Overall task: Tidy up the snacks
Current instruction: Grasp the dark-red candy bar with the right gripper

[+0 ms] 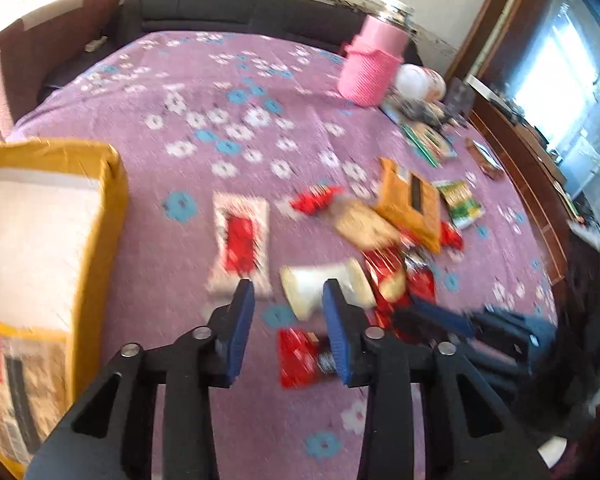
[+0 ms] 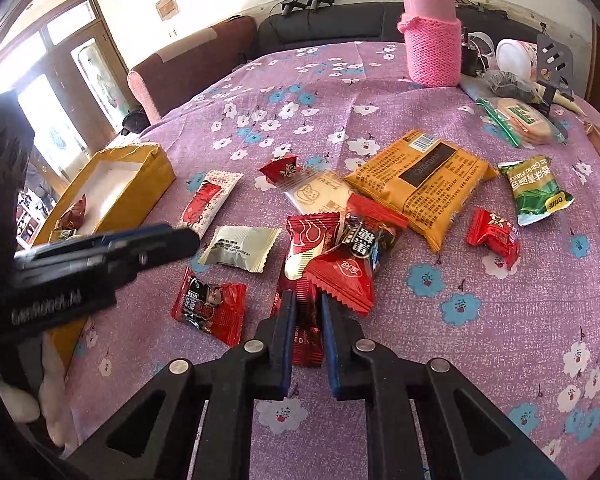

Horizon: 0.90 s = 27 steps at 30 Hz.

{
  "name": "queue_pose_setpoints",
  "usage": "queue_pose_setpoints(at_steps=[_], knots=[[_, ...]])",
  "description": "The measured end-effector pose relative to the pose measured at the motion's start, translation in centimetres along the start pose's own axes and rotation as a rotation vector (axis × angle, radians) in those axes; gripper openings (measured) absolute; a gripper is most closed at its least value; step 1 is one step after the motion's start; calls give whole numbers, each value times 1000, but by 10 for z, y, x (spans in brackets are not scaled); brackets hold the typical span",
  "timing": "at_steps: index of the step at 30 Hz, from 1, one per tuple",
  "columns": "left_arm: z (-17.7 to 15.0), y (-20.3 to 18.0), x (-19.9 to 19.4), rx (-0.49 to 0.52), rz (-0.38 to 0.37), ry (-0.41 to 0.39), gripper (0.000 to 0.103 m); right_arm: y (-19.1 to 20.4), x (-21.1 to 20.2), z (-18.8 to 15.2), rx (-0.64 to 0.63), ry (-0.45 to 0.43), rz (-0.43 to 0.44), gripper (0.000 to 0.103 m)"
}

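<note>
Two grippers work over scattered snacks. The right gripper [image 2: 307, 300] clamps a dark red wrapper [image 2: 307, 336]; the left gripper [image 1: 288, 292] stands parted, empty, above a cream packet [image 1: 320, 288]. The yellow box [image 2: 116, 188] lies at ten o'clock.

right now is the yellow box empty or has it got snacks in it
Not empty. The yellow box is open-topped and holds a few wrapped snacks at its near end; the rest shows bare white floor.
</note>
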State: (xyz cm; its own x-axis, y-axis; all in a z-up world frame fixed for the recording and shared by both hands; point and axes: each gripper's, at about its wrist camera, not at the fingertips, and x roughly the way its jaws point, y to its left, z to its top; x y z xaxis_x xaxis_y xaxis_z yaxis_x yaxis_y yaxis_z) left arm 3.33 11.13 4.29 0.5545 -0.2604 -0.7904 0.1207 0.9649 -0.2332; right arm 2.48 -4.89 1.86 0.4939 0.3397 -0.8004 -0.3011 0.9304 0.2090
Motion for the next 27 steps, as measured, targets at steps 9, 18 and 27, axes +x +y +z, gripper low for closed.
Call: queue_pose_setpoints(at_steps=[9, 18, 27], knots=[[19, -3, 44, 132, 170, 59, 40, -11, -7, 0, 37, 10, 88, 16], [11, -10, 32, 179, 153, 25, 26, 1, -1, -2, -14, -14, 89, 49], [-3, 4, -42, 99, 90, -74, 26, 10, 5, 1, -26, -18, 3, 10]])
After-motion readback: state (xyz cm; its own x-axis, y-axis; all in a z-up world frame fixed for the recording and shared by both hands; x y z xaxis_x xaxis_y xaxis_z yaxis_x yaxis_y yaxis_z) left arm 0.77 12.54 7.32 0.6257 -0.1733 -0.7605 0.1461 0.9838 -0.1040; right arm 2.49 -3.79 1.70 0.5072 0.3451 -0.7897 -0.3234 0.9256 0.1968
